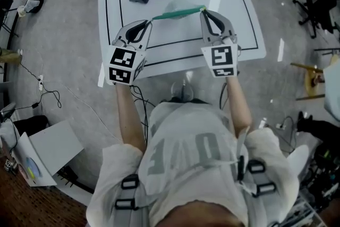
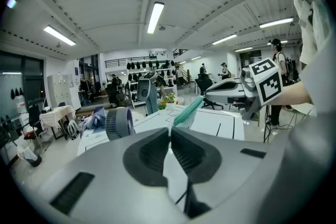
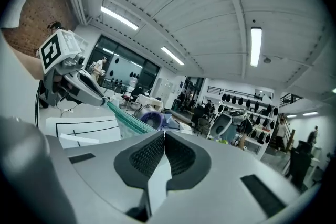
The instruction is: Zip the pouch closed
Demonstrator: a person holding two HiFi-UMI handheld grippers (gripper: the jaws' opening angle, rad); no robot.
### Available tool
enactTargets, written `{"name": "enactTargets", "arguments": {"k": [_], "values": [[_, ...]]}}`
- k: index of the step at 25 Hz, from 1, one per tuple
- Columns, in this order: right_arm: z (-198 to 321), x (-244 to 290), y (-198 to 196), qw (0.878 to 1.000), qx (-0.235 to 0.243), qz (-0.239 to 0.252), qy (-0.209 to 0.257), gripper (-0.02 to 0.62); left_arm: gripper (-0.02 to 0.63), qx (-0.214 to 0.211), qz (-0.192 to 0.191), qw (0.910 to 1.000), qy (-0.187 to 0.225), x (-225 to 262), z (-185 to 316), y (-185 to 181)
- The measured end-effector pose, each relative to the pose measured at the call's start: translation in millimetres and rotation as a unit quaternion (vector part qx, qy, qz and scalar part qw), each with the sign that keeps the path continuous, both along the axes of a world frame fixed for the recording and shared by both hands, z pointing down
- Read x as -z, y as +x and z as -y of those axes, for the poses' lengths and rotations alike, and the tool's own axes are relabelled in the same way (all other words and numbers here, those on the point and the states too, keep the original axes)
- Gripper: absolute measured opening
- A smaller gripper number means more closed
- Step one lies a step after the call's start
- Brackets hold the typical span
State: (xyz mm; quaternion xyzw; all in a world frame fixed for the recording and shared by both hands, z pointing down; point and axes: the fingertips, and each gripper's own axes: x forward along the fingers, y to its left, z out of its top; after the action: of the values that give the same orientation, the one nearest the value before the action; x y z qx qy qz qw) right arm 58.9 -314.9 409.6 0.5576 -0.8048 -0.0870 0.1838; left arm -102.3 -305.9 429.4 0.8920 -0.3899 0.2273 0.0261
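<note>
Left claw [image 1: 150,22] pinched shut on one pouch [image 1: 178,13] end, right claw [image 1: 204,11] clamped on other. Pouch stretched taut between them, above surface [image 1: 234,34]. Advice: anchor left firmly, pull along straight zip line. Slider grip unclear, so verify.

We're in a big open lab hall: strip lights [image 2: 156,16] along a ribbed white ceiling, a wall rack of dark helmet-like shapes [image 3: 247,101], an office chair [image 1: 319,2], cables [image 1: 52,94] trailing over grey floor [image 1: 64,34], a white counter [image 1: 239,24] marked with black lines.
</note>
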Motion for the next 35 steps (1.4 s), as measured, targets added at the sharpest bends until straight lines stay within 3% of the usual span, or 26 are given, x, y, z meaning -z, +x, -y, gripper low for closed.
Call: {"name": "enactTargets", "arguments": {"k": [6, 13, 22, 27, 35], "values": [[-33.2, -64.7, 12.2, 0.996, -0.017, 0.039, -0.076, 0.011, 0.018, -0.001, -0.05, 0.9959, -0.076, -61.1, -35.0, 10.5], [-69.2, -108.0, 21.6, 0.989, -0.034, 0.046, -0.134, 0.011, 0.018, 0.01, -0.101, 0.9874, -0.121, -91.4, -64.0, 17.3], [-102.9, -162.8, 24.2, 0.977, -0.035, 0.047, -0.204, 0.011, 0.02, -0.006, -0.09, 0.9804, -0.175, -143.5, -97.4, 37.2], [-105.5, -166.0, 24.4, 0.976, -0.035, 0.052, -0.208, 0.011, 0.118, -0.004, -0.104, 0.9765, -0.189, -152.9, -101.6, 39.2], [-90.4, -150.0, 30.3, 0.981, -0.045, 0.057, -0.182, 0.011, 0.137, 0.001, -0.114, 0.98, -0.163, -132.8, -85.5, 35.7]]}}
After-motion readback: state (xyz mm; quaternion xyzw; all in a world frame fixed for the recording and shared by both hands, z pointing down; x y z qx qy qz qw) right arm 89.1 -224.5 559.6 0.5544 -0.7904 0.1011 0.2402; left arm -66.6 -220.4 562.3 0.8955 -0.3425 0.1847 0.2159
